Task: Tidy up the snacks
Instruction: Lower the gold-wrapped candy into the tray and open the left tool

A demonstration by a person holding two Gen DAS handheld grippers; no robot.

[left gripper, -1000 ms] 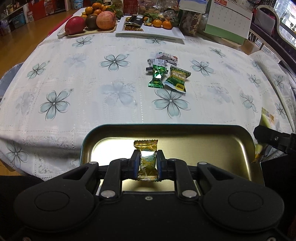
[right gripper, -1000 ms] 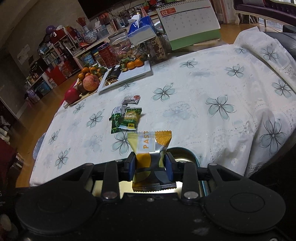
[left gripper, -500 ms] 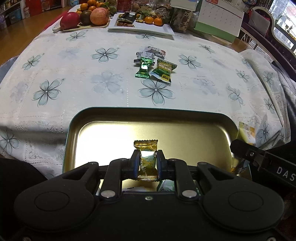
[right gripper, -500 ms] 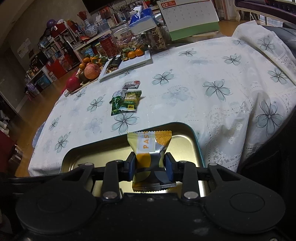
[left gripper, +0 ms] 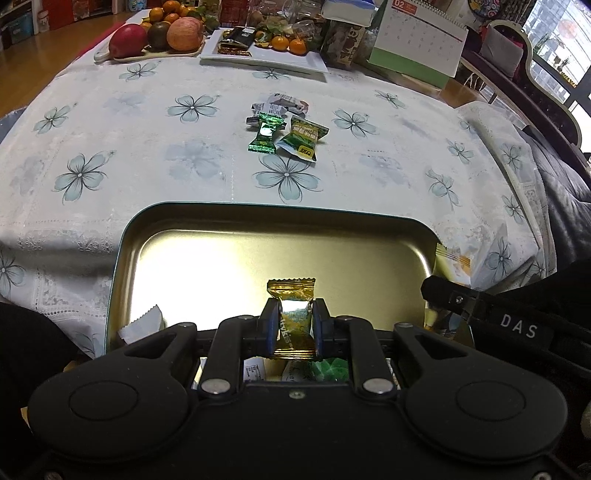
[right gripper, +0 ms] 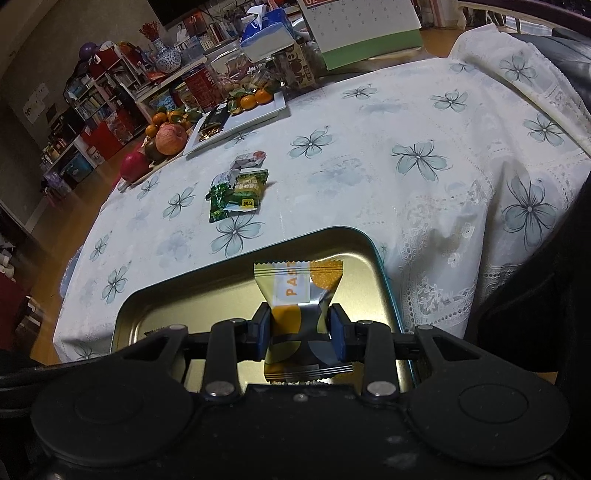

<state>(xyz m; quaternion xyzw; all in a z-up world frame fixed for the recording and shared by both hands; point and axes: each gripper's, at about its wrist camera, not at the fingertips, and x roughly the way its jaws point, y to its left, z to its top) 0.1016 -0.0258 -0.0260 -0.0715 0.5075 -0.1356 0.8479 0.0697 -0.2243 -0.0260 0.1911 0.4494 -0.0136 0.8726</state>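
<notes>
My left gripper (left gripper: 294, 325) is shut on a gold-wrapped candy (left gripper: 292, 314) and holds it over the gold metal tray (left gripper: 221, 251) at the table's near edge. Several wrapped snacks (left gripper: 295, 369) lie in the tray under the fingers. My right gripper (right gripper: 298, 328) is shut on a silver and orange snack packet (right gripper: 299, 291) over the tray's right end (right gripper: 369, 243). A small pile of loose snacks lies mid-table: a green candy (left gripper: 264, 134), a green packet (left gripper: 303, 138) and a white wrapper (left gripper: 282, 105).
The table has a white flowered cloth (left gripper: 184, 155). At its far edge stand a board of fruit (left gripper: 162, 37), a white plate with oranges (left gripper: 266, 51), a desk calendar (left gripper: 417, 40) and a tissue box (right gripper: 266, 31). A dark sofa (left gripper: 565, 192) is at the right.
Both grippers have drawn back toward the near edge with their snacks still held. The tray now fills more of both views, and snacks in it show under the left fingers.
</notes>
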